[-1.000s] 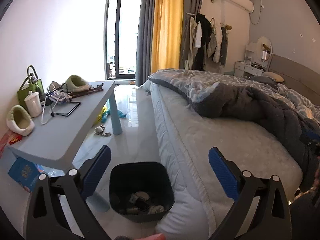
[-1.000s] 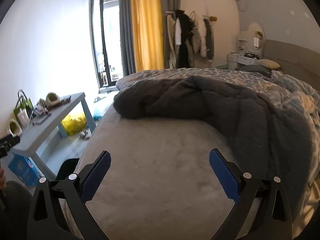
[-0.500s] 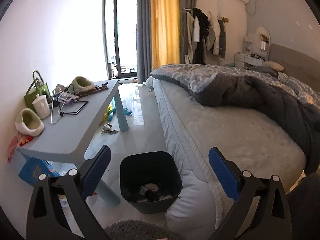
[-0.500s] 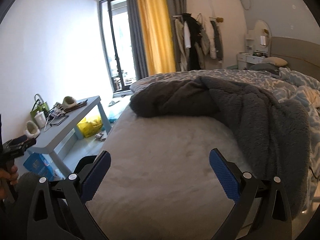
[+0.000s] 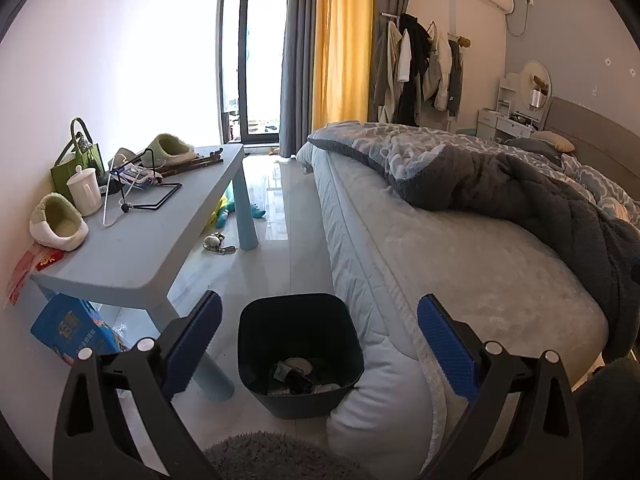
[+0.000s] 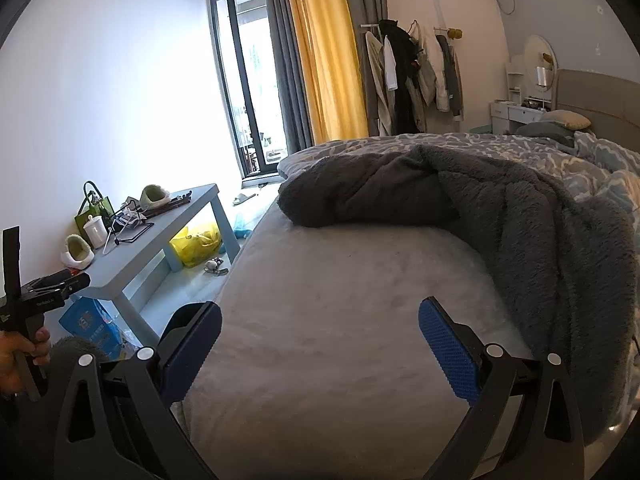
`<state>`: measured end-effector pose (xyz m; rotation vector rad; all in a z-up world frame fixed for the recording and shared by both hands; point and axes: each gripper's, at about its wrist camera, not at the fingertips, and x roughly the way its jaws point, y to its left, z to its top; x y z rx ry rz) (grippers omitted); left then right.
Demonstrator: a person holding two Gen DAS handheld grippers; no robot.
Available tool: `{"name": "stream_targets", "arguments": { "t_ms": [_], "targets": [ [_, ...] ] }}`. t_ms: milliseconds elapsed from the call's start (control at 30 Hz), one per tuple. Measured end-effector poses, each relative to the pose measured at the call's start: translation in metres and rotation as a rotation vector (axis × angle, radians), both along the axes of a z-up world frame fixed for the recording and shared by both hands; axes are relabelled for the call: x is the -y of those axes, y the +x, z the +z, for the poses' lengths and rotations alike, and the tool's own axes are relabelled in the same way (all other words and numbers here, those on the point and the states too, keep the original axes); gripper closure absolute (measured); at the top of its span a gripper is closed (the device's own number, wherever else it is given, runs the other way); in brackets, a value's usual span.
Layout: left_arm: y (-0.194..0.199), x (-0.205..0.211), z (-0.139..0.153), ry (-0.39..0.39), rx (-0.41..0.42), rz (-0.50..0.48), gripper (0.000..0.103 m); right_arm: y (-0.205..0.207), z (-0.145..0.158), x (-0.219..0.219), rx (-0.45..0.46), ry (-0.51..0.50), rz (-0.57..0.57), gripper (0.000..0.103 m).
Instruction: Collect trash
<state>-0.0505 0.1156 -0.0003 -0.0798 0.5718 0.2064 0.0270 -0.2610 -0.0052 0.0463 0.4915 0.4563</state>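
Item: trash bin point(image 5: 300, 344), floor at 6 o'clock of my left gripper point(image 5: 318, 342), touching mattress edge. Light, stiff plastic; scraps inside soft. Grip by rim. Both jaws spread, empty; right gripper point(image 6: 320, 346) over bed.

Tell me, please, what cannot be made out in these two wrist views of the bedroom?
- Trash bin contents, left wrist view: small, dark, unidentifiable.
- Same bin, right wrist view: hidden behind the right gripper finger.
- Blue box print, left wrist view: too small; the table covers its top.
- Floor beyond the bed: hidden.
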Motion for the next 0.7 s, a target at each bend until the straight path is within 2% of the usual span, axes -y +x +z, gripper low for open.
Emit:
{"name": "stream_targets", "arguments": {
  "t_ms": [700],
  "targets": [
    [0.0016, 0.0011, -0.0007, 0.009, -0.008, -0.006, 0.003, -0.0006, -0.001, -0.0041, -0.005, -0.005, 0.003, 0.003]
  ]
}}
